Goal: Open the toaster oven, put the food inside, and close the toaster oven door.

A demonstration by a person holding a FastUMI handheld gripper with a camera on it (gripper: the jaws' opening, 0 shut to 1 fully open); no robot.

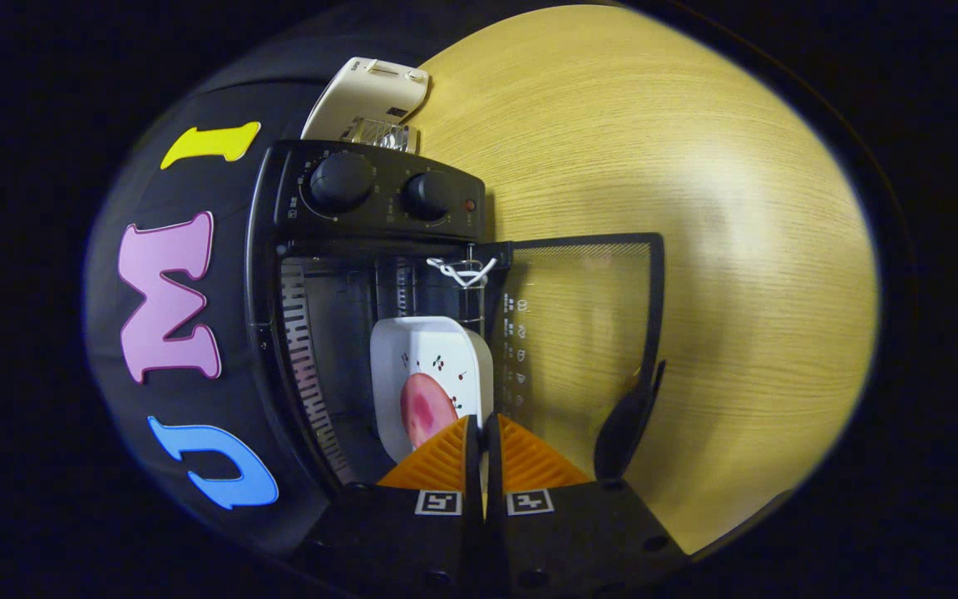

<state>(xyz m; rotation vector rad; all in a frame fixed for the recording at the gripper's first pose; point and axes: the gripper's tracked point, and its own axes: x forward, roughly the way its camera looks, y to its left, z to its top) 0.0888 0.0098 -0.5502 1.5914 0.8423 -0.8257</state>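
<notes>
The black toaster oven point(379, 195) with two knobs stands on the wooden table, its glass door point(587, 333) swung fully open and lying flat. A white dish point(433, 349) holding a pink piece of food point(425, 408) sits in the oven's opening, over the wire rack. My gripper point(483, 428) is shut on the dish's near rim, right beside the food, with the thin rim pinched between the two fingers. The dish's near edge is hidden behind the fingers.
The door's dark handle point(630, 416) juts out beside my fingers. A white tie point(462, 270) hangs at the door's hinge corner. A cream-coloured appliance point(367, 96) stands behind the oven. Bare wooden table point(678, 166) stretches beyond the door.
</notes>
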